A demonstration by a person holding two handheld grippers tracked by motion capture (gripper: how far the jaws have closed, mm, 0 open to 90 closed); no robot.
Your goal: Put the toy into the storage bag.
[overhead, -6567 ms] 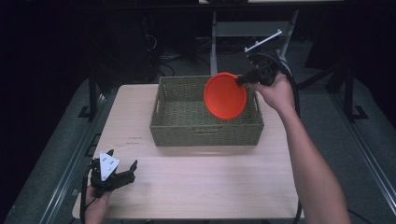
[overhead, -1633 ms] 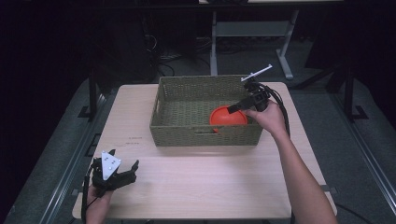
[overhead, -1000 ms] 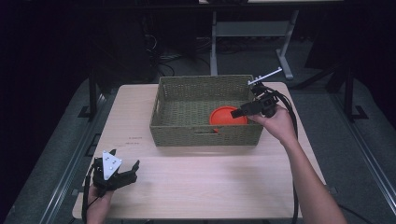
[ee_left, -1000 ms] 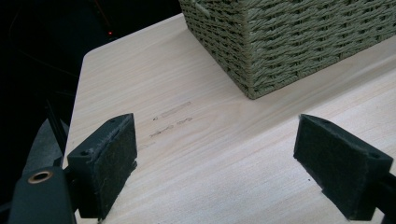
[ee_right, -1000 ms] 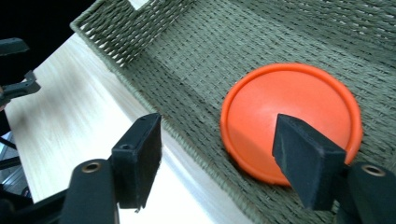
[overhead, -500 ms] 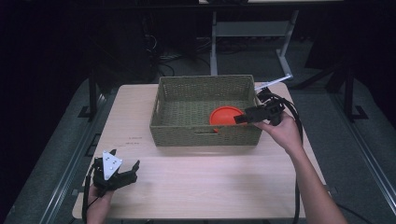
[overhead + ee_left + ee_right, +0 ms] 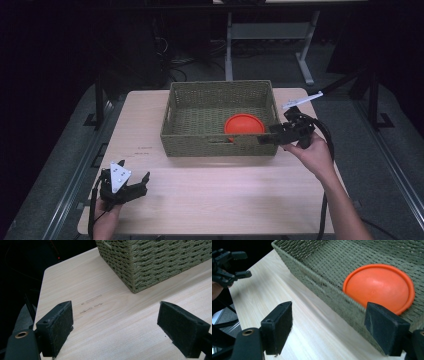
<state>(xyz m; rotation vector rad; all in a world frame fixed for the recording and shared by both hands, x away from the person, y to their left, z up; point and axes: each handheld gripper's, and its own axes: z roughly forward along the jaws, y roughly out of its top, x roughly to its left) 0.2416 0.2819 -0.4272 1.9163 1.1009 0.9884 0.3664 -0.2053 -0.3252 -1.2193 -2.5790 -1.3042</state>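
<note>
The orange dish (image 7: pixel 244 125) lay upside down in the basket (image 7: pixel 218 147), near its front wall. My right hand-held gripper (image 7: pixel 265 139) stood spread, empty. Dish judged light, stiff, smooth; grip the rim.

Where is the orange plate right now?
The orange plate lies inside the woven basket, in its front right corner, close to the right gripper.
</note>
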